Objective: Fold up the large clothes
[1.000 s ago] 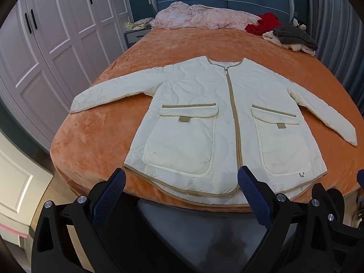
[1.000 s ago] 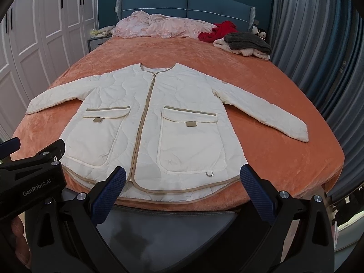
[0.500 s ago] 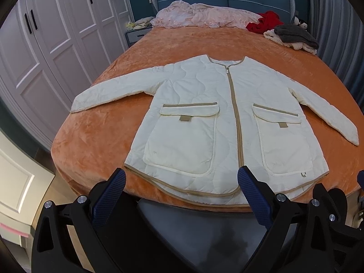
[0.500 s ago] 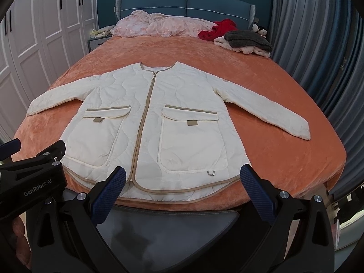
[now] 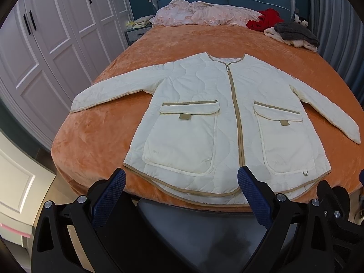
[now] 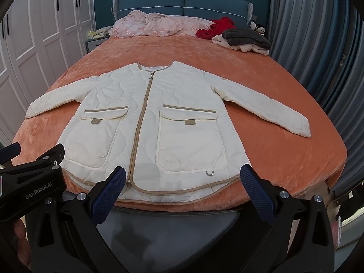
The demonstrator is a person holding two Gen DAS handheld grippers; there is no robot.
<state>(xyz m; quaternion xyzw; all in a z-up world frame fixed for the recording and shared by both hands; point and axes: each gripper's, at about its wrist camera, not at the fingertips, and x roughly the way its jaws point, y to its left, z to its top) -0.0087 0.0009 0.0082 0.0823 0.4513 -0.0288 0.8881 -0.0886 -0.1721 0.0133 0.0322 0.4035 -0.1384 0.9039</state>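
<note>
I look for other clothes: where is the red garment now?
The red garment lies at the bed's far right, by the blue headboard, between pink bedding and a grey pile.

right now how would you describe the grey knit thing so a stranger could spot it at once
Start at the orange bed and look to the far end by the blue headboard, on the side next to the grey curtains. There a dark grey knit lies on top of a cream fleece bundle, just right of a red garment. It is the only dark, charcoal piece in that pile.
</note>
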